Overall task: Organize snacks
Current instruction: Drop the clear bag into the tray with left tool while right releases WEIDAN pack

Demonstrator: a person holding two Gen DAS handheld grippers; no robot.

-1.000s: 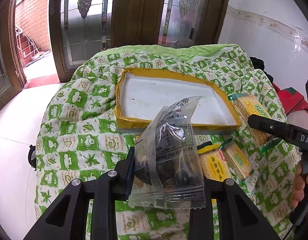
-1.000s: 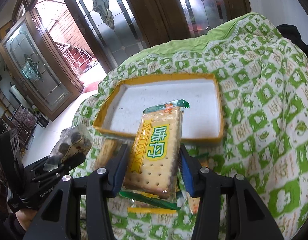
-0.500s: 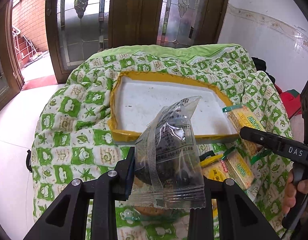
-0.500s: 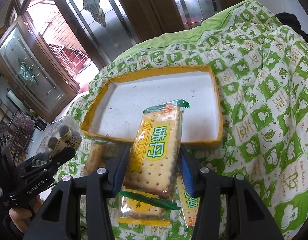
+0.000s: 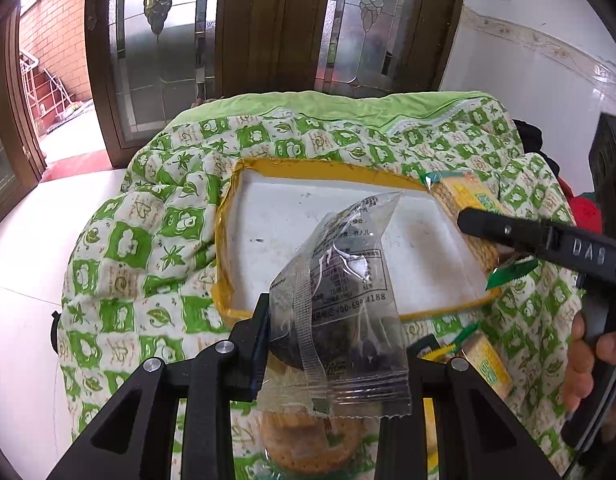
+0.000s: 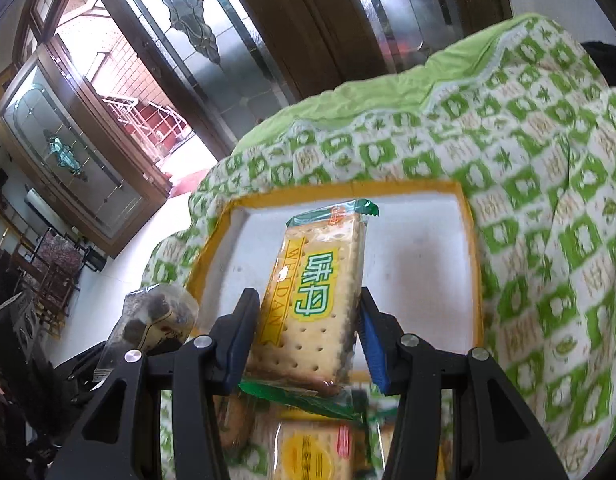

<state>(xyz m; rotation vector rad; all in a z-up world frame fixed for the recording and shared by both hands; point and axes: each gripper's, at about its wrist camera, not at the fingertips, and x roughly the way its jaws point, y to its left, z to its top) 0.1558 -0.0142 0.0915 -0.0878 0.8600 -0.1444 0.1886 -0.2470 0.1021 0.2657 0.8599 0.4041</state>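
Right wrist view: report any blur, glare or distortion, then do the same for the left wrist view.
Right wrist view: quilt smeared by motion blur, cracker pack sharp, doorway blown out bright, fisheye bends the door frames. Left wrist view: sharp overall, glare on the clear snack bag, black corners from the lens.

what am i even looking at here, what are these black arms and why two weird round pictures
No robot: a person holds a black two-finger claw in each hand, each with a wide-angle camera looking along its fingers, hence two round pictures. The left claw is shut on a clear packet with something dark inside. The right claw is shut on a yellow cracker pack. Both hover near an empty white tray with a yellow rim on a green patterned quilt. More cracker packs lie on the quilt. In the left picture, the person's hand shows at the right edge.
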